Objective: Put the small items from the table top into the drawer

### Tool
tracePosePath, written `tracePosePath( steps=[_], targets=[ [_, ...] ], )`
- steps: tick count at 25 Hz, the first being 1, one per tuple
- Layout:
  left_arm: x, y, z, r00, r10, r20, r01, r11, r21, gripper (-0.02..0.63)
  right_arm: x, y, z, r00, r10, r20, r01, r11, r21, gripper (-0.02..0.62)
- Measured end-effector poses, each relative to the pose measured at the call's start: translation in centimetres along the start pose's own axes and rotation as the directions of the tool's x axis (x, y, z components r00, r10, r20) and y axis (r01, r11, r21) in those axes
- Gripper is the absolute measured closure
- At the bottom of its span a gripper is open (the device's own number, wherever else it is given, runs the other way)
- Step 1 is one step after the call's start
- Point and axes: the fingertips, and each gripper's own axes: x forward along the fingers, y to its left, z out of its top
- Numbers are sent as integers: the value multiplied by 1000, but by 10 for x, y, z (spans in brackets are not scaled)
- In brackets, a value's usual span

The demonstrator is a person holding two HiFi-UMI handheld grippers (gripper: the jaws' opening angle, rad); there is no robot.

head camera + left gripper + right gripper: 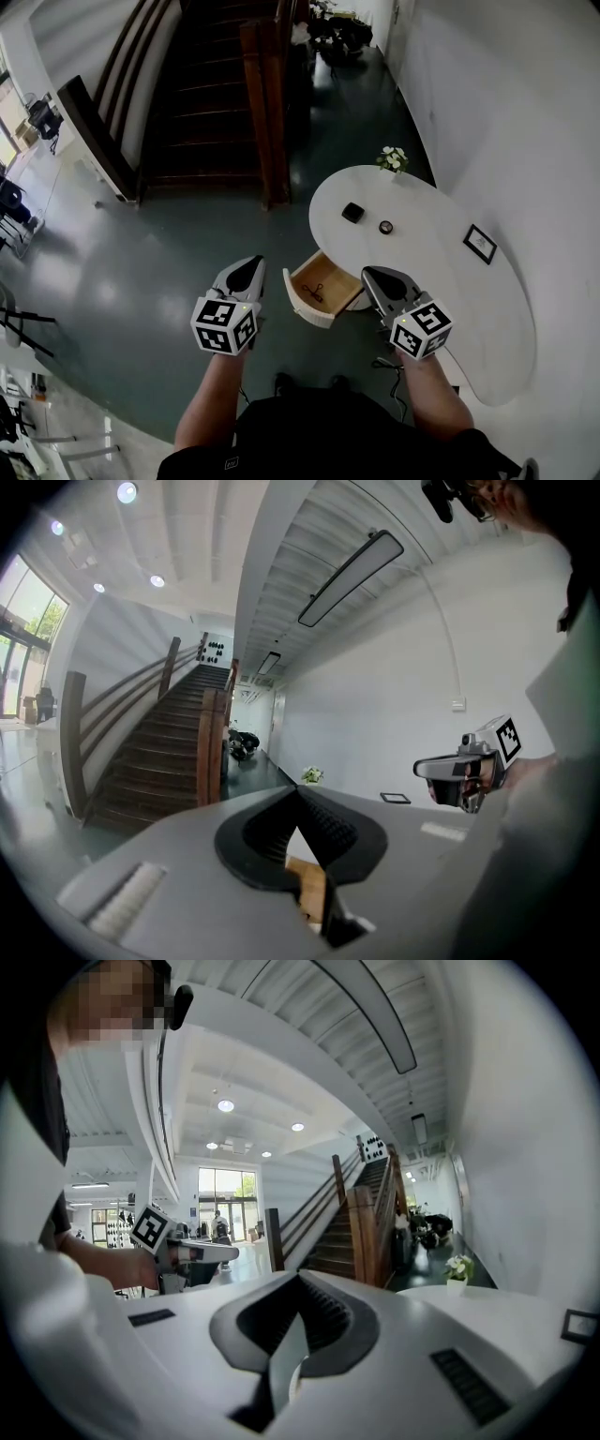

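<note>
A white rounded table [441, 309] has a wooden drawer [321, 289] pulled open at its left end, with a small dark item [314, 290] lying inside. On the table top sit a black square item [352, 212] and a small round dark item [385, 227]. My left gripper [251, 264] hovers left of the drawer, shut and empty. My right gripper [373, 277] hangs over the table's near edge, just right of the drawer, also shut with nothing held. In each gripper view the jaws meet at the tip [298, 799] [300, 1283].
A black picture frame [479, 244] lies at the table's right side and a small pot of white flowers [393, 159] stands at its far end. A dark wooden staircase [216, 84] rises beyond the green floor. A white wall runs along the right.
</note>
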Motion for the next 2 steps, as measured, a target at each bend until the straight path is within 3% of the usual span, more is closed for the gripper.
tracePosePath(
  steps=[2],
  targets=[
    [-1, 1, -1, 1000, 1, -1, -1, 1000, -1, 595, 1, 2, -1, 1000, 3, -1, -3, 1000, 2, 584]
  ],
)
